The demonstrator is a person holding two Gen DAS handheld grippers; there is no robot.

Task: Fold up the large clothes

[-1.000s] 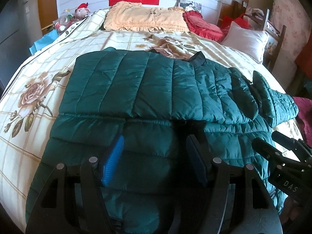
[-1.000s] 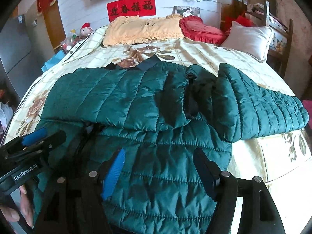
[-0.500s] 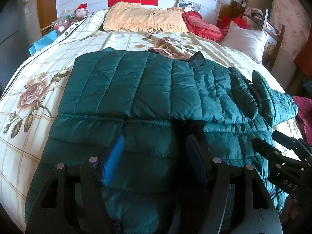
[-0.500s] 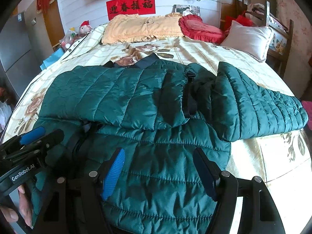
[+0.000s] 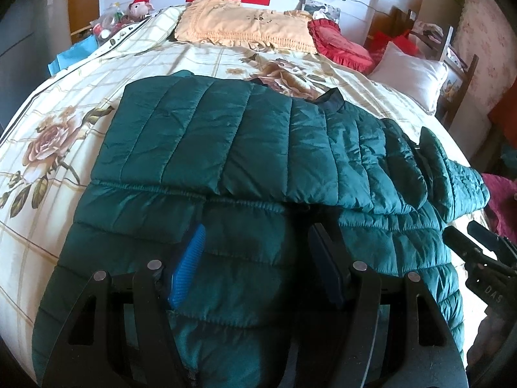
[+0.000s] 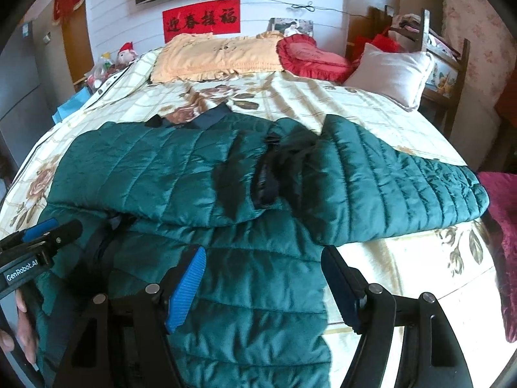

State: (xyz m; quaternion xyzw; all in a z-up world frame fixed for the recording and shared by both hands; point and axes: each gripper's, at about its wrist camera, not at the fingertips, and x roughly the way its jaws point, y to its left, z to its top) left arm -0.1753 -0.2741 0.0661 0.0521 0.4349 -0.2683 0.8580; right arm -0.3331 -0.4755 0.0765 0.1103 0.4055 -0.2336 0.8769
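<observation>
Jacket: green quilted jacket (image 5: 245, 148) flat on floral bedspread (image 5: 48, 103), one sleeve (image 6: 397, 190) lying out toward 3 o'clock.
Left gripper (image 5: 255, 265): released, above hem.
Right gripper (image 6: 261, 287): released, nothing grasped.

Non-task items noted from my side: floral bedspread (image 6: 323, 103), yellow frilled pillow (image 6: 219, 56), red heart cushion (image 6: 310, 56), white pillow (image 6: 392, 72), red banner (image 6: 202, 22) on wall, plush toy (image 5: 140, 5).

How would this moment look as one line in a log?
jacket: on bed, left sleeve folded over | left gripper: open above hem | right gripper: open above hem
</observation>
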